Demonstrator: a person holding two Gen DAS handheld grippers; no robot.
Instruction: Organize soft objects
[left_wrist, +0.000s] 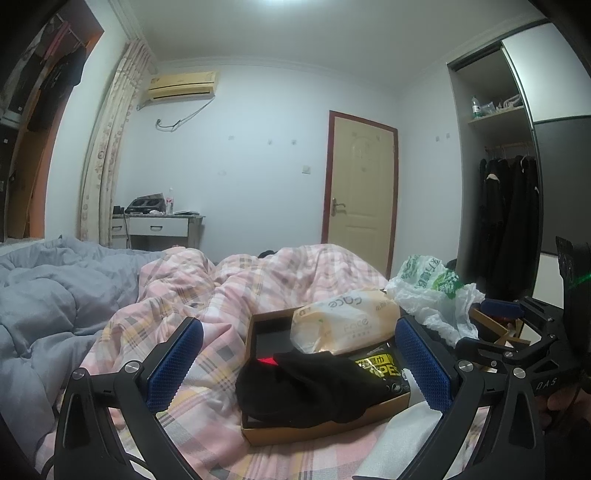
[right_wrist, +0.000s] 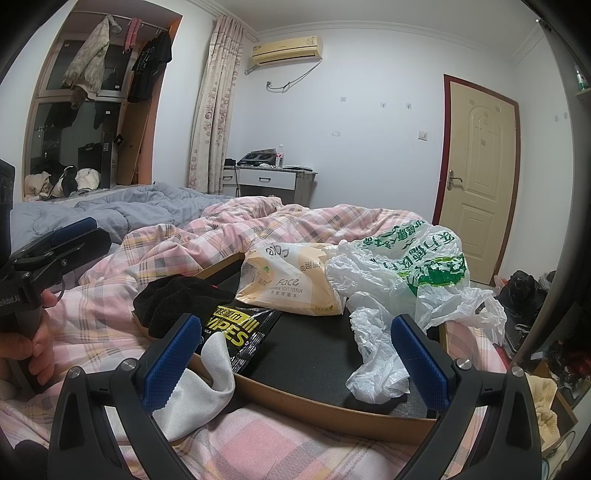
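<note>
A shallow cardboard box (left_wrist: 325, 431) (right_wrist: 332, 400) with a black lining lies on the pink plaid quilt. In it are a black knitted cloth (left_wrist: 306, 387) (right_wrist: 177, 299), a black wipes pack (left_wrist: 380, 367) (right_wrist: 240, 332), a beige tissue pack (left_wrist: 343, 321) (right_wrist: 291, 284) and a white-and-green plastic bag (right_wrist: 402, 295) (left_wrist: 432, 291). A white cloth (right_wrist: 199, 391) (left_wrist: 399, 435) hangs over the box's near edge. My left gripper (left_wrist: 299, 369) is open, just in front of the black cloth. My right gripper (right_wrist: 295, 362) is open, empty, over the box's near edge.
The pink plaid quilt (left_wrist: 192, 295) and a grey duvet (left_wrist: 48, 295) cover the bed. A white desk (right_wrist: 269, 181) stands at the far wall. An open wardrobe with dark coats (left_wrist: 506, 221) is on the right. Clutter lies on the floor to the right (right_wrist: 539, 391).
</note>
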